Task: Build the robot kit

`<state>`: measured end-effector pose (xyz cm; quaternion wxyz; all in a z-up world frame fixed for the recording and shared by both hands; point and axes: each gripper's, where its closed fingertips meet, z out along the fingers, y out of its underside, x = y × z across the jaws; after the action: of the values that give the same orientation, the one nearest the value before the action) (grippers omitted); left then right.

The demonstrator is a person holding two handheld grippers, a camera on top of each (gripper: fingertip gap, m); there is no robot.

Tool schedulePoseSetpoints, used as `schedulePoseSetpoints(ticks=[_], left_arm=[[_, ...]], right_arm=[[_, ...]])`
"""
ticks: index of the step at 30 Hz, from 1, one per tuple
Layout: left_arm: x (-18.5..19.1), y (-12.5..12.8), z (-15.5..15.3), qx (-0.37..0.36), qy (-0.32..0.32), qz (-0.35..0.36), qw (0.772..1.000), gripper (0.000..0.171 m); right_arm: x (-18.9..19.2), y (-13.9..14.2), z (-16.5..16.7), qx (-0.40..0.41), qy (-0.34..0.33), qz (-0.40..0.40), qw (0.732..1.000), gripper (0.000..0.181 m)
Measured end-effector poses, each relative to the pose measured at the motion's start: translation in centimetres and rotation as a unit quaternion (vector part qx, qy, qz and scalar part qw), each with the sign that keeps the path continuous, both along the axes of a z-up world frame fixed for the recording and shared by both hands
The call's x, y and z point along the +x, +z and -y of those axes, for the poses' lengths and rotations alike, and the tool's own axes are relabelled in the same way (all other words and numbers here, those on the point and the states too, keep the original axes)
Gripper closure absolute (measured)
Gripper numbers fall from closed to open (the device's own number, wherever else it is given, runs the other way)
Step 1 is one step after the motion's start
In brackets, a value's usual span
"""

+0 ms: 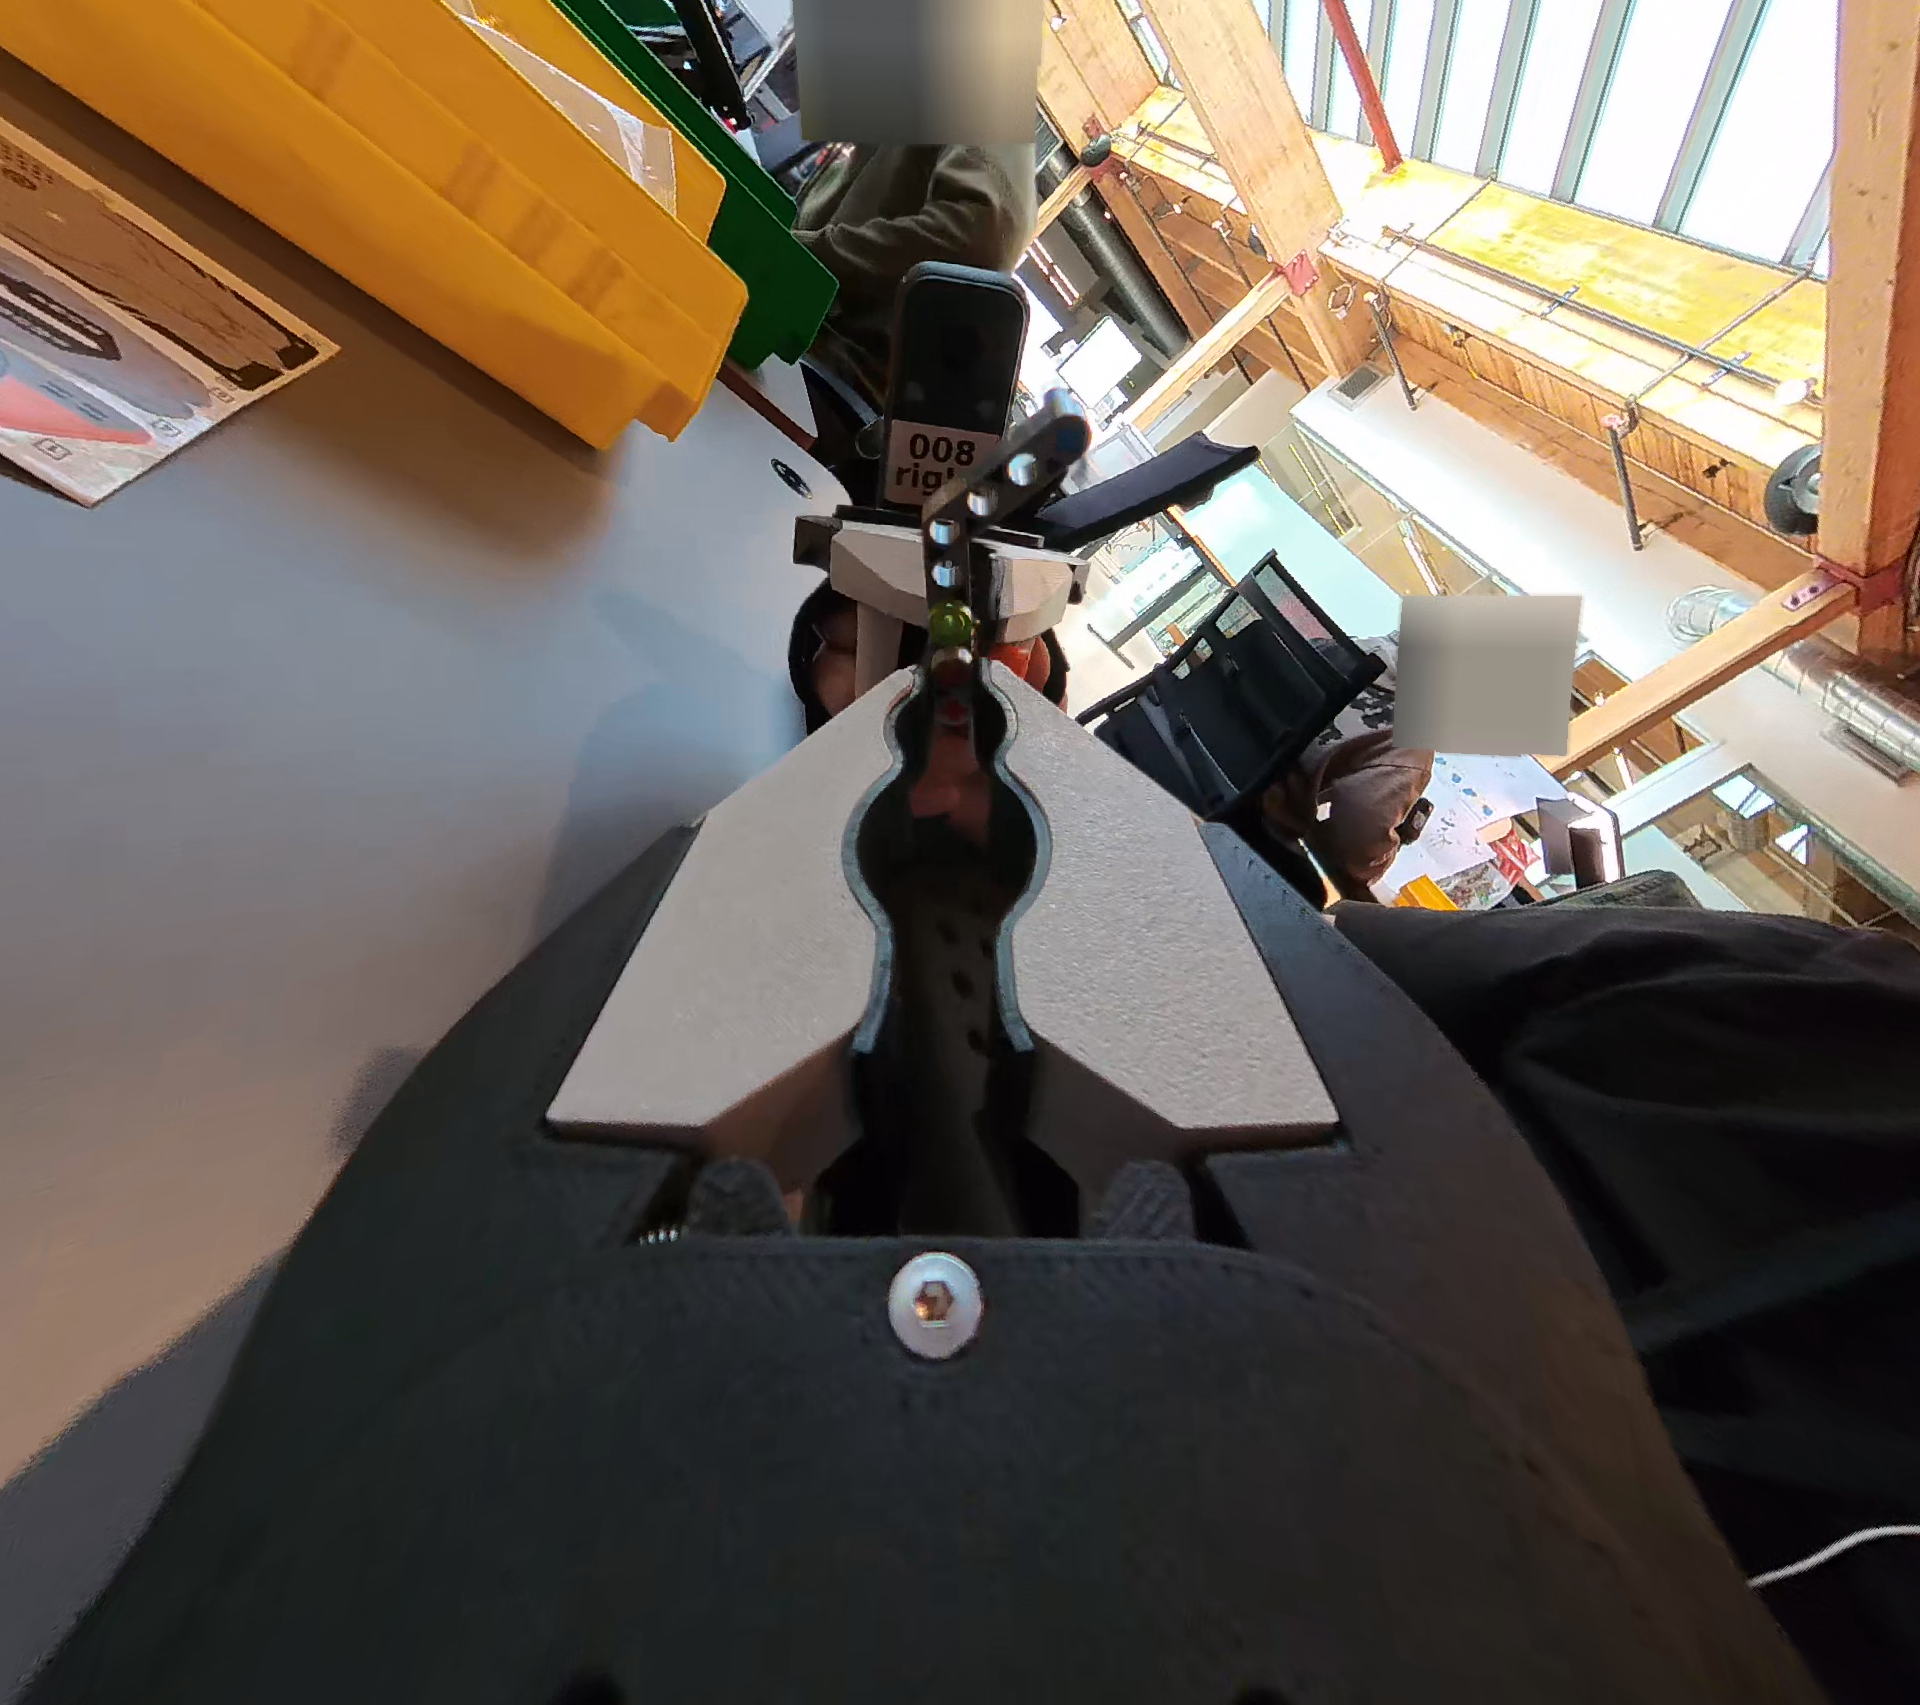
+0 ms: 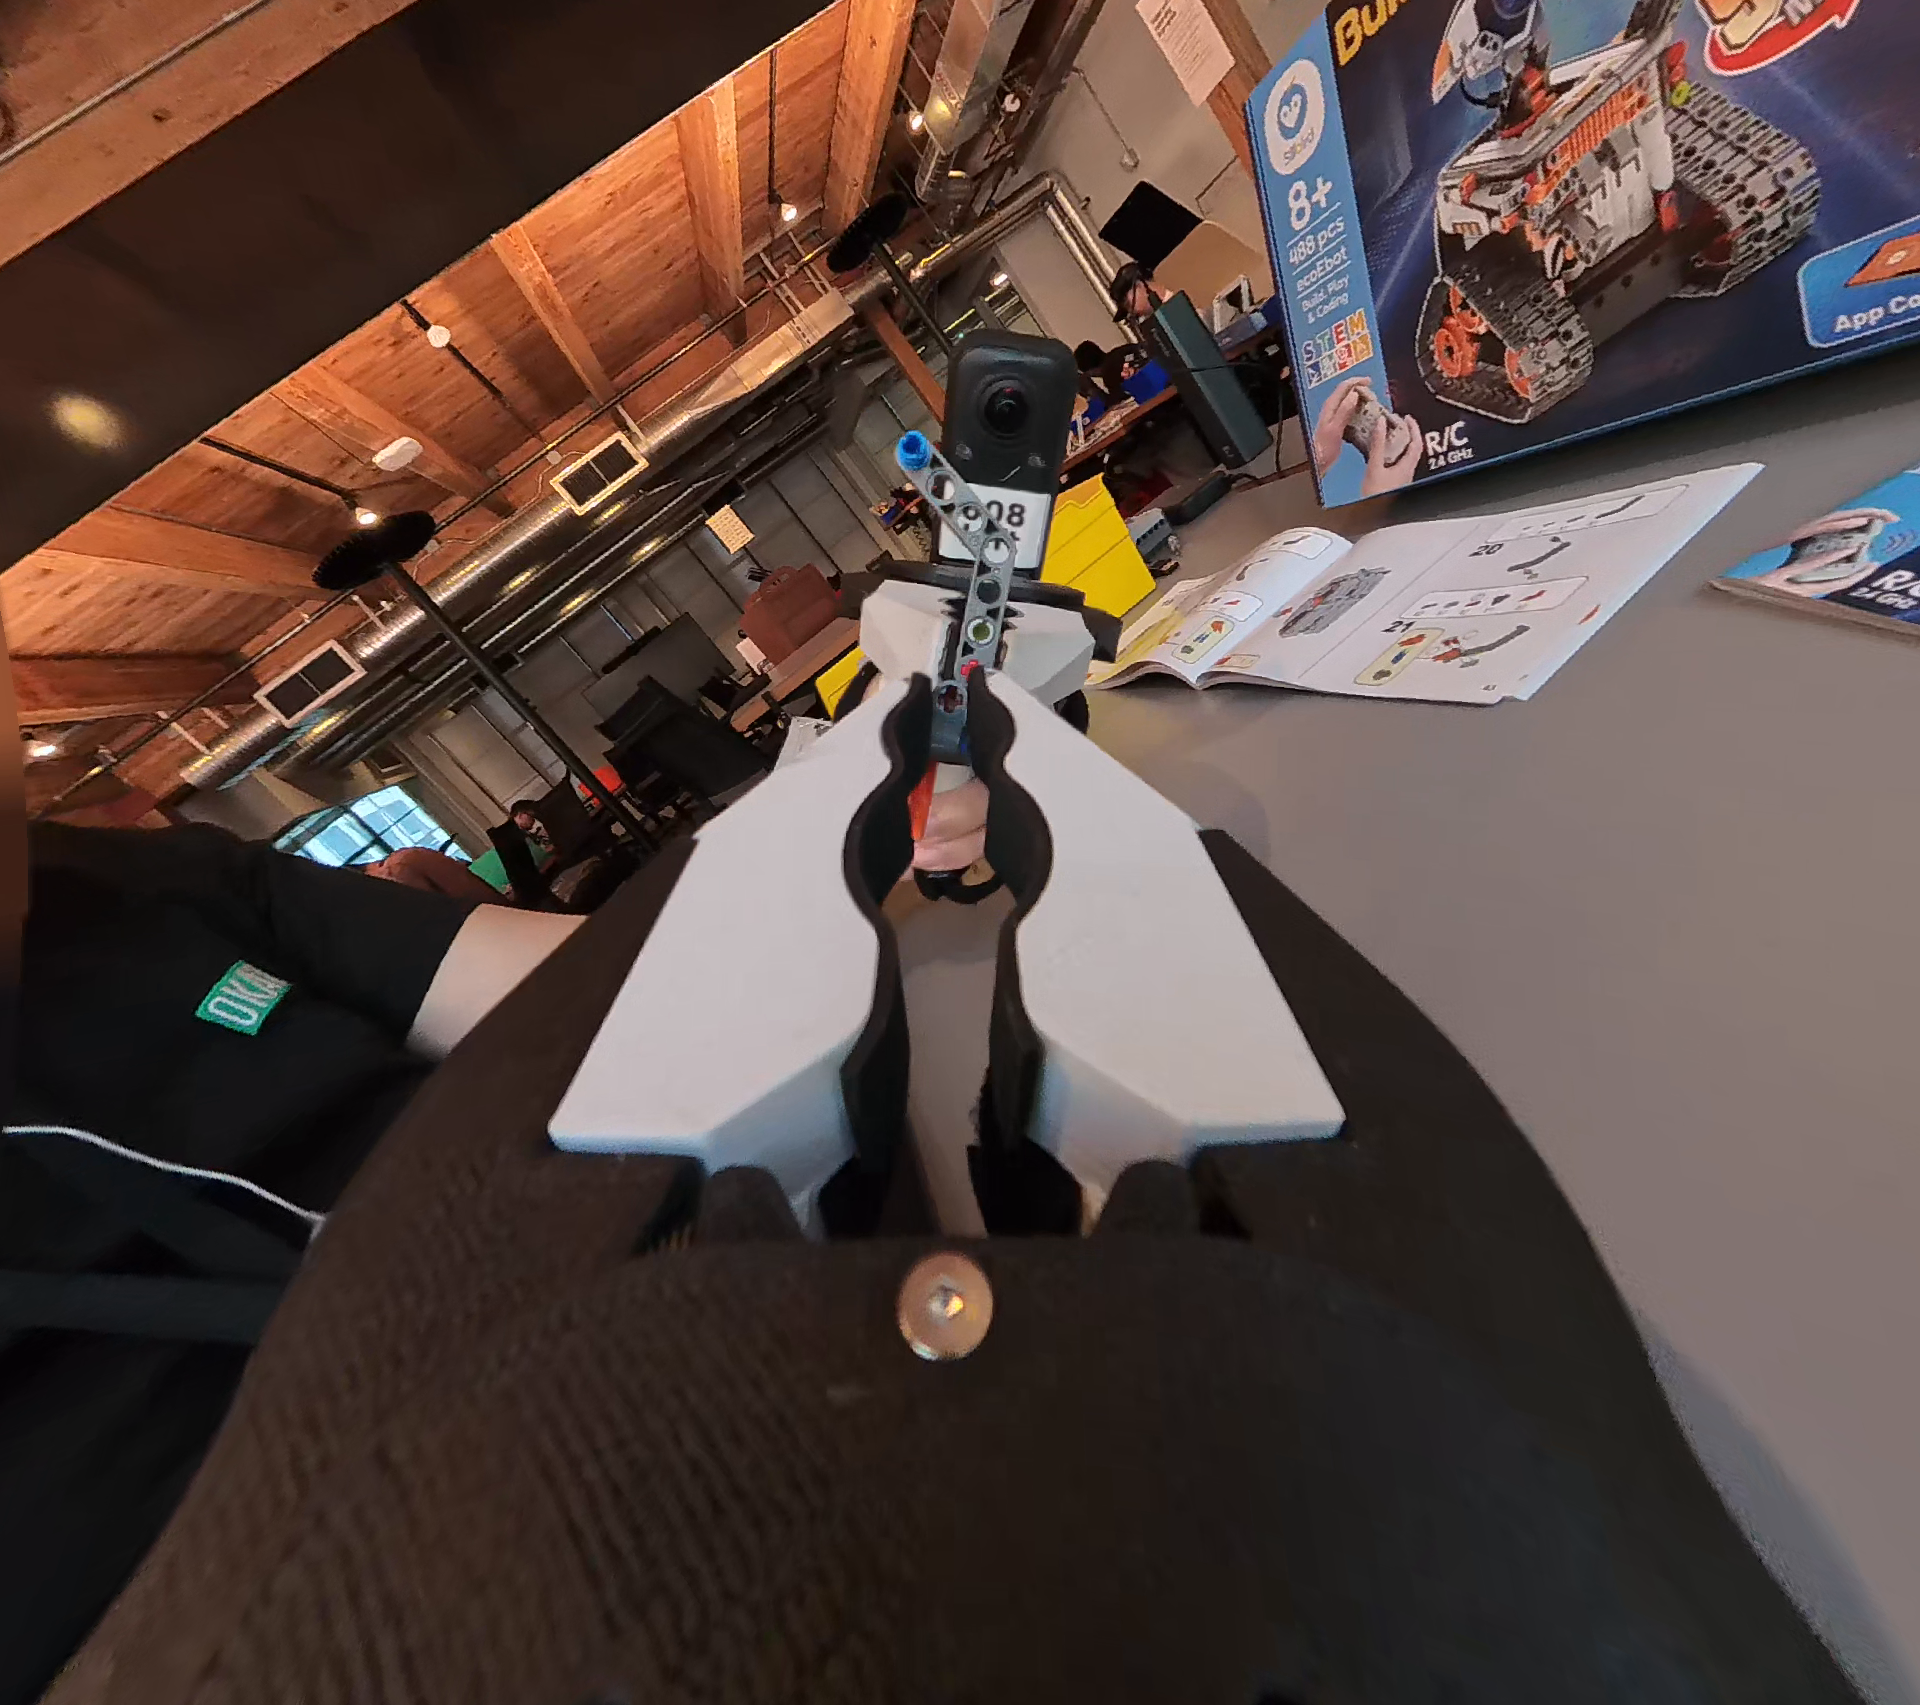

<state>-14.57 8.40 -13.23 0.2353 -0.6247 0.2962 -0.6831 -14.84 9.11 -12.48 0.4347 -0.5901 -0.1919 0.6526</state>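
Note:
A grey bent beam (image 1: 961,533) with a row of holes, a green pin, a red pin and a blue pin at its far end is held up in the air between my two grippers, which face each other tip to tip above the grey table (image 1: 312,772). My left gripper (image 1: 951,684) is shut on the beam's lower end, and a dark holed piece lies along the gap between its fingers. My right gripper (image 2: 951,705) is shut on the same lower end of the beam (image 2: 982,575) from the opposite side. Each gripper shows behind the beam in the other's view.
Stacked yellow bins (image 1: 312,45) and a green bin (image 1: 769,232) stand at the table's left, next to a printed sheet (image 1: 104,346). A large toy box (image 2: 1610,149), an open instruction booklet (image 2: 1455,606) and another booklet (image 2: 1829,575) lie at the right. People sit in the background. The grippers are tip to tip, or close to it.

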Motion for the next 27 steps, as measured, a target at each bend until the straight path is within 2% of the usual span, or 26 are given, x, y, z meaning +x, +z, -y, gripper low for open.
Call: schedulePoseSetpoints(ticks=[9,27], left_arm=[[-0.4,-0.1,-0.4,-0.020,0.001,0.011,1.000,0.166],[-1.0,-1.1,-0.2,-0.023,-0.022,-0.023,0.999,0.166]], right_arm=[[-0.2,-0.4,-0.3,-0.011,0.000,0.009,1.000,0.176],[-1.1,-1.6,0.0,-0.027,0.037,0.040,0.998,0.176]])
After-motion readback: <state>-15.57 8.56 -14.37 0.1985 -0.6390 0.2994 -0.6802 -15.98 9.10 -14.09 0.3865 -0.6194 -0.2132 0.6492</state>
